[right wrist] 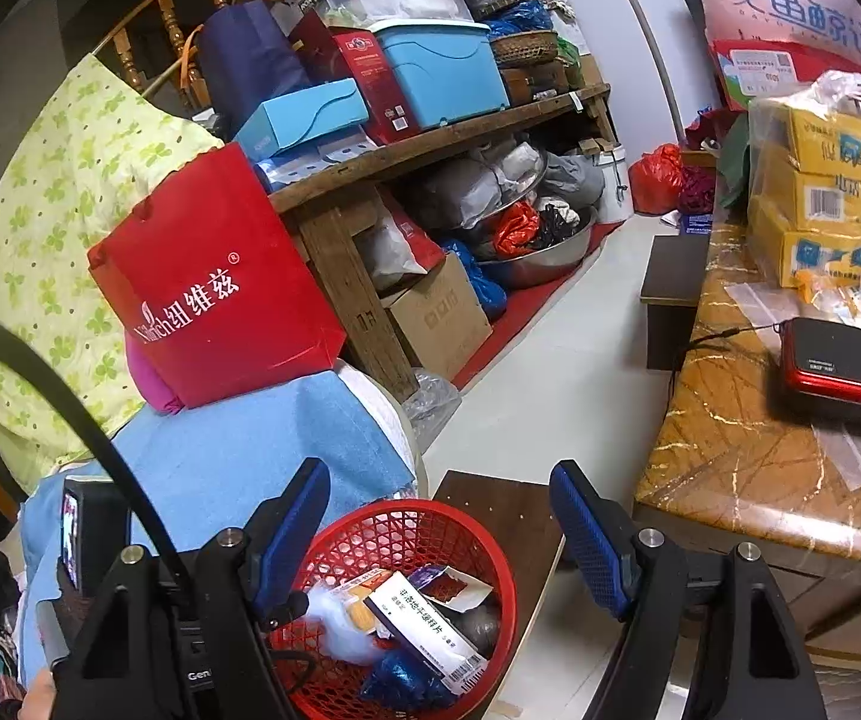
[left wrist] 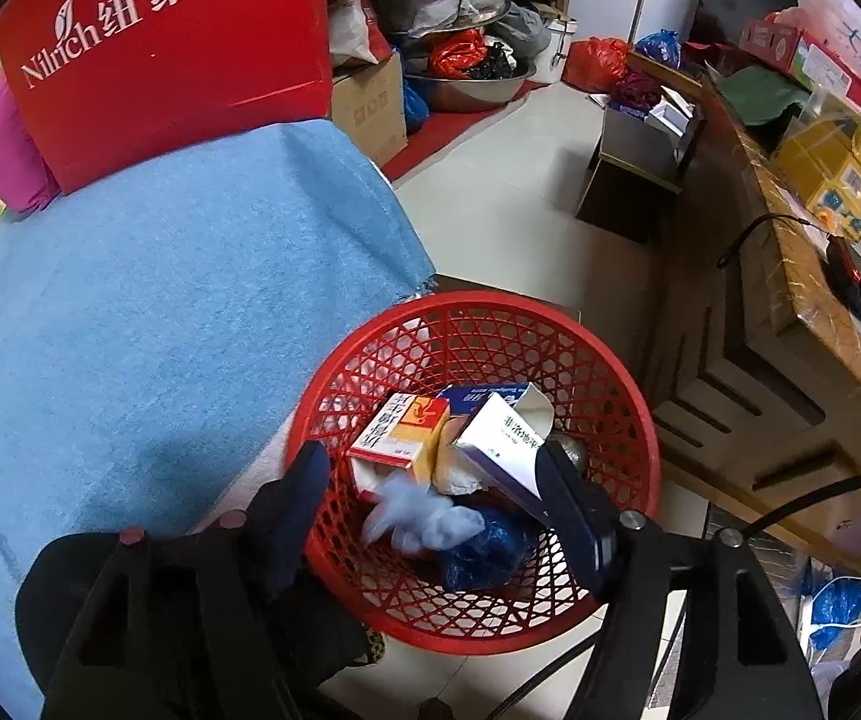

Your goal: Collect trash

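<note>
A red mesh basket (left wrist: 622, 396) stands on the floor beside a blue-covered surface; it also shows in the right wrist view (right wrist: 490, 558). It holds an orange-and-white box (left wrist: 400, 429), a white-and-purple box (left wrist: 499, 438), a dark blue bag (left wrist: 481, 546) and a pale blue crumpled piece (left wrist: 424, 519), blurred as if moving. My left gripper (left wrist: 439, 480) is open right above the basket, its jaws wide apart. My right gripper (right wrist: 439, 516) is open and empty, over the basket's far rim.
A blue cloth (left wrist: 160, 312) with a red paper bag (left wrist: 166, 54) on it lies to the left. A marbled wooden cabinet (right wrist: 730, 420) with a red radio (right wrist: 844, 360) and yellow boxes (right wrist: 838, 180) stands right. Cluttered shelves (right wrist: 430, 138) are behind. A dark low stool (right wrist: 502, 516) sits past the basket.
</note>
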Available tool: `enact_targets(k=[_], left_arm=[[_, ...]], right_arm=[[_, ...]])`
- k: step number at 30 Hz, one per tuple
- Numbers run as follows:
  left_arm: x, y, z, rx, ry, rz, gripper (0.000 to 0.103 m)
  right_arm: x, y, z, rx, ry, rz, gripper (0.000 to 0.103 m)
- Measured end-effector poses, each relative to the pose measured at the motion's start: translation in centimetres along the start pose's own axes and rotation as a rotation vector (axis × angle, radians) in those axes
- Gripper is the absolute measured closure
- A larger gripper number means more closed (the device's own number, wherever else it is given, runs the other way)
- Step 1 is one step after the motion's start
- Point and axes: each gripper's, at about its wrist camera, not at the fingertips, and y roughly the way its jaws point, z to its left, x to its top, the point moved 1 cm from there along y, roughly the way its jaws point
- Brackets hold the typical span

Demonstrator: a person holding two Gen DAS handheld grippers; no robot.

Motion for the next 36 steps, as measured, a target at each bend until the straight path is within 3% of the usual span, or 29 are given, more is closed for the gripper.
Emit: enact_targets(k=[9, 15, 20, 26, 33, 36], left_arm=[[-0.7, -3.1, 3.8, 0.033, -0.074, -0.073, 0.031], [-2.1, -6.6, 6.3, 0.066, -0.126, -0.166, 0.027], [-3.5, -9.5, 7.6, 0.081, -0.151, -0.257, 0.022], [-4.9, -12.4, 8.7, 0.08, -0.181, -0.335, 0.017], [-5.7, -14.0, 9.7, 0.092, -0.211, -0.374, 0.016], [-5.8, -14.4, 10.0, 0.115, -0.214, -0.377, 0.007]], right_arm=[[-0.1, -0.1, 3.3, 0.021, -0.054, 0.014, 0.024], [-0.6, -0.9, 6.5, 0.042, -0.116, 0.019, 0.021], [-2.3, -0.4, 8.1, 0.073, -0.124, 0.089, 0.018], [-6.1, 0.5, 8.5, 0.032, -0.142, 0.195, 0.018], [-7.0, -0.3, 8.6, -0.019, -0.173, 0.188, 0.018], [-6.6, -0.5, 9.0, -0.024, -0.185, 0.174, 0.017]])
